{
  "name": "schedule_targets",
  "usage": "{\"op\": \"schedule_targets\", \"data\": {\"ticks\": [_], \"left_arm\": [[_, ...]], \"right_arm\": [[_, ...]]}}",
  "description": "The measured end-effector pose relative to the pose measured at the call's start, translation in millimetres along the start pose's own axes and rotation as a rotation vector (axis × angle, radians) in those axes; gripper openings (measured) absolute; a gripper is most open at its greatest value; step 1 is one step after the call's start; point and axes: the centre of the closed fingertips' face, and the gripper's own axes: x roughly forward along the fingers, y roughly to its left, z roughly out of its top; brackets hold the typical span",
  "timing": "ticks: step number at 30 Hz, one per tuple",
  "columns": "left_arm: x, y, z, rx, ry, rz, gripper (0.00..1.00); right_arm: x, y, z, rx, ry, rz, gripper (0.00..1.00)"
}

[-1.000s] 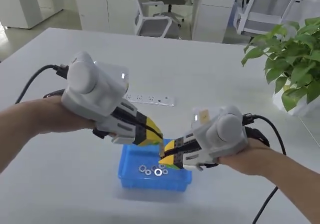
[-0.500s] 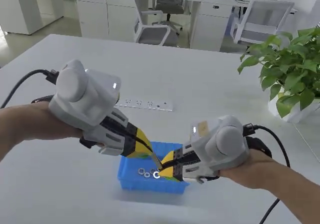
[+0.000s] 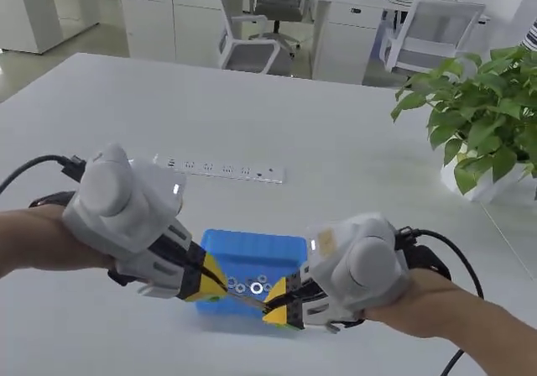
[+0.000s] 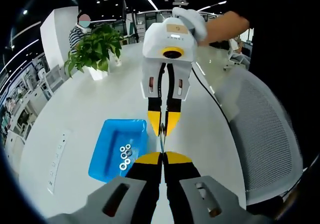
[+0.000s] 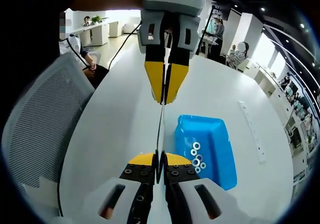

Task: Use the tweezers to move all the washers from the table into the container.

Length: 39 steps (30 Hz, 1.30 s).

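Observation:
A blue container (image 3: 252, 254) sits on the white table and holds several washers (image 3: 254, 287). My left gripper (image 3: 220, 285) and right gripper (image 3: 270, 310) face each other tip to tip over its near edge. The thin metal tweezers (image 3: 245, 299) span between them, and each gripper is shut on one end. In the left gripper view the tweezers (image 4: 162, 143) run from my shut jaws to the right gripper (image 4: 163, 129), with the container (image 4: 111, 151) and washers (image 4: 124, 156) to the left. In the right gripper view the tweezers (image 5: 160, 129) reach the left gripper (image 5: 164, 100); the container (image 5: 214, 156) and washers (image 5: 196, 157) lie to the right.
A white power strip (image 3: 220, 169) lies beyond the container. A potted plant (image 3: 478, 133) stands at the right edge of the table. Cables trail from both grippers. A mesh chair (image 5: 40, 119) stands at the table's near side, and office chairs (image 3: 252, 53) beyond the far side.
Both grippers have come back from above the container to its near edge and dropped lower, still tip to tip. The head camera has tilted, so the whole scene has shifted.

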Motion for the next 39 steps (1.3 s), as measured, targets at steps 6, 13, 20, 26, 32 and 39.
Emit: {"op": "schedule_targets", "data": {"ticks": [6,13,20,26,32,39], "left_arm": [[9.5,-7.2,-17.2,-0.004,0.032,-0.009,0.05],[22.4,-11.6,-42.1,0.001,0.093,-0.013,0.05],[33.6,-12.8,-60.4,-0.03,0.1,-0.017,0.05],[44.1,-17.0,-71.5,-0.045,0.12,-0.029,0.05],[54.3,-18.1,-80.3,-0.063,0.133,-0.037,0.05],[63.5,-20.8,-90.9,-0.066,0.157,-0.048,0.05]], "right_arm": [[8.4,9.0,-6.0,-0.009,0.027,0.013,0.07],[19.3,16.8,-13.6,0.002,0.045,0.019,0.07],[30.1,23.5,-22.4,0.019,0.053,0.025,0.07],[37.8,31.2,-30.3,0.03,0.068,0.039,0.07],[45.3,33.8,-39.5,0.031,0.085,0.045,0.08],[53.7,37.4,-46.3,0.038,0.103,0.06,0.09]]}}
